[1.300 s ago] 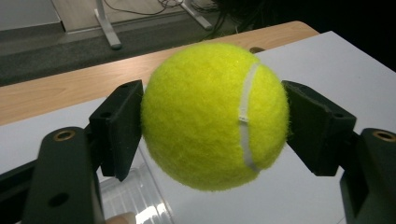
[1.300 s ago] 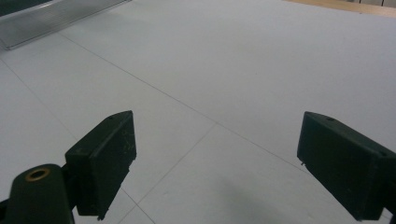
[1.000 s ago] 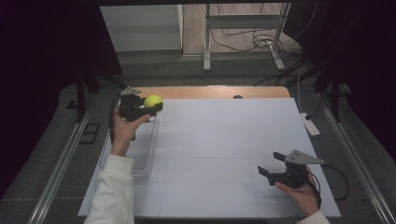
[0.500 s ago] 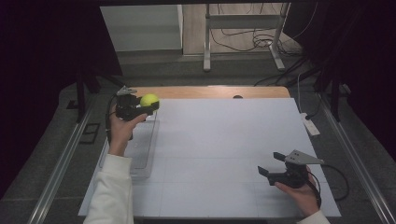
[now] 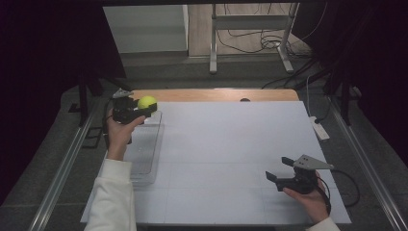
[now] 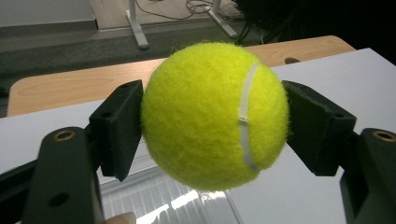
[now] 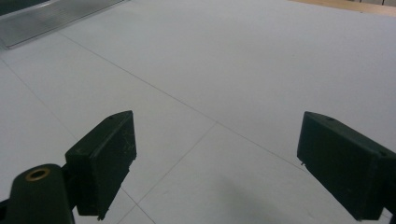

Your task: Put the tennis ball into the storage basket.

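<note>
At the far left of the white table surface (image 5: 231, 144), the left gripper (image 5: 139, 109) clamps a fuzzy yellow-green tennis ball (image 6: 214, 114) between its two black jaws, one pad on each side. The ball is held in the air above the far end of a clear plastic rectangular tray (image 5: 144, 154) lying along the left edge. Any release would likely drop it straight down into that tray. At the near right, the right gripper (image 5: 284, 171) rests with jaws spread and nothing between them, well apart from the ball.

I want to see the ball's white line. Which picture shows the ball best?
The left gripper view: the ball is big and close between the jaws, seam clear. The high view shows it small, far off in the left gripper.
</note>
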Motion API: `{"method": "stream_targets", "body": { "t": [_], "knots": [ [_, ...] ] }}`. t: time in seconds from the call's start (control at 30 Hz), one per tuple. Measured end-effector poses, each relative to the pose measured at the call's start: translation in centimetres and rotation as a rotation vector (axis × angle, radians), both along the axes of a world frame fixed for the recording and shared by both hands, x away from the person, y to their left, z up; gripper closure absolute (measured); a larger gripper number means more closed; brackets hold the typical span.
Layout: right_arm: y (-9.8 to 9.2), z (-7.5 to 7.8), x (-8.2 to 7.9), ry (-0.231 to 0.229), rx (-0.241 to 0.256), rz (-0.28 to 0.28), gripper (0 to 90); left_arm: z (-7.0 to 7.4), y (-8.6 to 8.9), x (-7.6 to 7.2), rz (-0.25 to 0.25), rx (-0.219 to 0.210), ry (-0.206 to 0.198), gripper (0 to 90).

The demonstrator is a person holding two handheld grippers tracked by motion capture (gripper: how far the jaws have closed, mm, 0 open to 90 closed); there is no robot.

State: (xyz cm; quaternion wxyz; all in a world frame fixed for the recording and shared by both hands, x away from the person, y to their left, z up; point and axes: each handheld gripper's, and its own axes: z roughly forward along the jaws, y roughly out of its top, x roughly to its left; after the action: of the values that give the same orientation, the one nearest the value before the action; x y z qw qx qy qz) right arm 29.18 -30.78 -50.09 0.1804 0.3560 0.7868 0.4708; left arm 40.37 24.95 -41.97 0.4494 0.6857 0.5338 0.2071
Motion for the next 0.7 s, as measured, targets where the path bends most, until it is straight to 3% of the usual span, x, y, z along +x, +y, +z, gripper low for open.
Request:
{"method": "stream_targets", "body": {
  "t": [0.7],
  "knots": [
    [0.0,0.0,0.0,-0.001,-0.001,-0.001,12.3,-1.0,1.8,0.3,0.076,0.04,0.027,26.8]
  ]
}}
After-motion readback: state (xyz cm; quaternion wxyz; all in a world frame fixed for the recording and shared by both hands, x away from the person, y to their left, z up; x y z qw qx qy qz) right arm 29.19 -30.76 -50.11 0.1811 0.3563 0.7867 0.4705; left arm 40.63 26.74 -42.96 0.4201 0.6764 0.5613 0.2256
